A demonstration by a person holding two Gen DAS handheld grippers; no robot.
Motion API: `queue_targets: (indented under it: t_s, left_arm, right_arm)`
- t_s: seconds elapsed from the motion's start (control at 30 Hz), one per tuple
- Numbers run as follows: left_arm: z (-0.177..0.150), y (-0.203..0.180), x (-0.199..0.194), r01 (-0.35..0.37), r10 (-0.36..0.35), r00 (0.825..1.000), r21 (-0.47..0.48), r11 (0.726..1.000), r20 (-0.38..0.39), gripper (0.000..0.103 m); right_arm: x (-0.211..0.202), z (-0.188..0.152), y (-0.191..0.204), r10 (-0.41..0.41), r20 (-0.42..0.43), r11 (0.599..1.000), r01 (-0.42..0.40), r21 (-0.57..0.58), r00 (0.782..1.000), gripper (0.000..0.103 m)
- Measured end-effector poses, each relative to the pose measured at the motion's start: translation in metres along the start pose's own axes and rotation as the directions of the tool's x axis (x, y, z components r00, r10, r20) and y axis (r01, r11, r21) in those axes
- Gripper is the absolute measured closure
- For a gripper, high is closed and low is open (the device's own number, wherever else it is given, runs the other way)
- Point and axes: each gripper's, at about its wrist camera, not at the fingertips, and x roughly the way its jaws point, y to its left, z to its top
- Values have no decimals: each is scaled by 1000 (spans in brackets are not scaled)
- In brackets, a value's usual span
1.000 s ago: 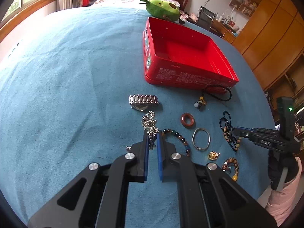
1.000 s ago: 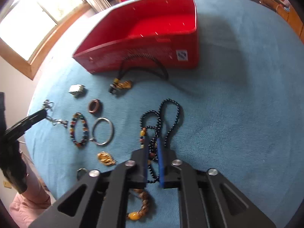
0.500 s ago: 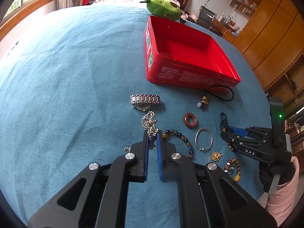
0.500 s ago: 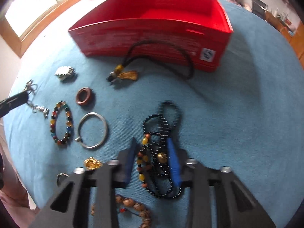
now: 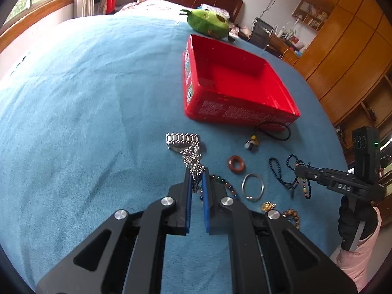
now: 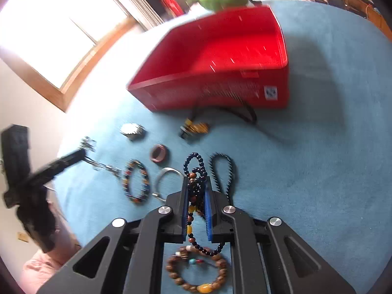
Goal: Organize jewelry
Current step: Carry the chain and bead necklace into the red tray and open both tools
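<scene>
My left gripper is shut on a silver chain necklace, whose far end lies bunched against a silver watch. My right gripper has its jaws closing on a dark bead necklace. The strand is pinched between the pads and hangs below them, with one loop still on the cloth. In the left wrist view the right gripper holds that necklace at the right. A red tin stands open beyond the jewelry, with nothing showing inside it.
On the blue cloth lie a brown ring, a silver bangle, a coloured bead bracelet, a gold charm, a wooden bead bracelet and a corded pendant. A green plush toy sits behind the tin.
My right gripper has closed on the dark bead necklace and risen, lifting most of it off the cloth. My left gripper has kept its hold on the chain and barely moved.
</scene>
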Motion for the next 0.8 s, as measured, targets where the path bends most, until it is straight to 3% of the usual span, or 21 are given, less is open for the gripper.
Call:
queue_targets:
  t_s: [0.33,0.8]
  left_arm:
    - [16,-19,-31,49,-51,995,27,998,81,97]
    - [74,-53,-51,57,-69,987,87,995,143,97]
  right_arm:
    - [-61,18,18,55,134,998,-50,-40,989,92]
    - [-129,90,53,50,253,996,-29,-86,966,92]
